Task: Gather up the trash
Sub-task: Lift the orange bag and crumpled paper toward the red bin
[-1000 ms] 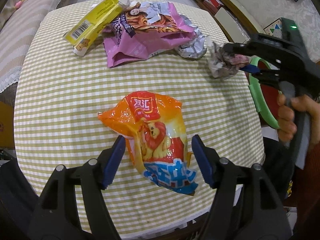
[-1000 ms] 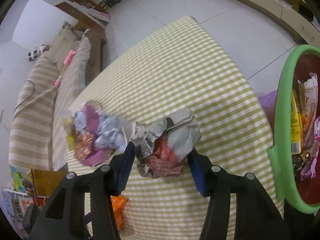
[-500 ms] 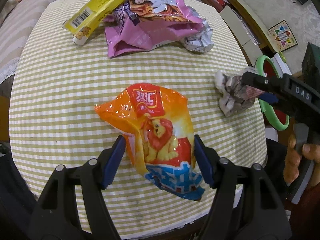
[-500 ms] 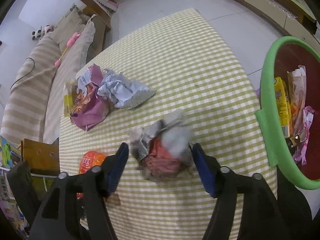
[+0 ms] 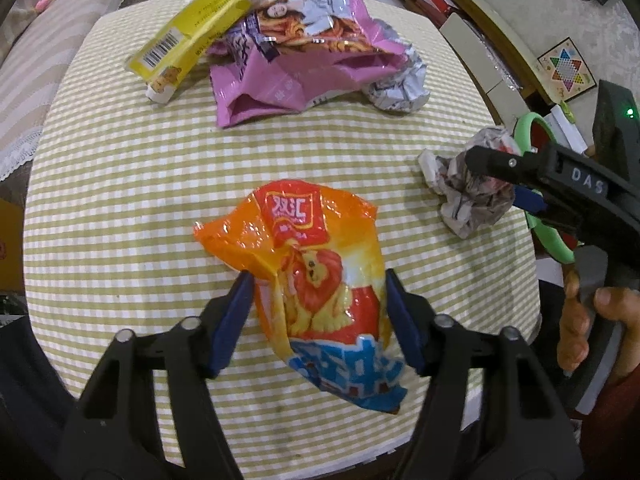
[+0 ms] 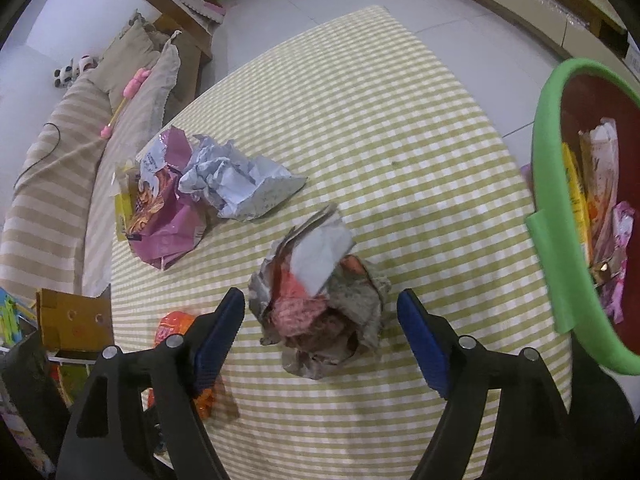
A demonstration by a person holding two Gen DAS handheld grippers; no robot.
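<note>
An orange snack bag (image 5: 320, 280) with a lion print lies on the checked tablecloth (image 5: 120, 200). My left gripper (image 5: 317, 276) straddles it, its jaws closing. The blue pads (image 5: 236, 312) stand right at the bag's two sides, and the bag is not visibly squeezed. A crumpled grey and red paper ball (image 6: 320, 308) rests on the cloth near the table's right edge. My right gripper (image 6: 320, 298) hangs over it, its jaws closing, with a gap showing on each side of the ball. A person's hand (image 5: 576, 320) holds that gripper.
A green-rimmed red bin (image 6: 548, 160) holding several wrappers stands just off the table's right edge. At the far side lie a pink bag (image 5: 288, 80), a yellow pack (image 5: 188, 40) and a crumpled white wrapper (image 5: 400, 84). A striped sofa (image 6: 52, 184) and a cardboard box (image 6: 72, 320) are beyond the table.
My right gripper let go of the paper ball, which dropped onto the cloth, and its jaws now stand apart around it. My left jaws have narrowed onto the orange bag's sides.
</note>
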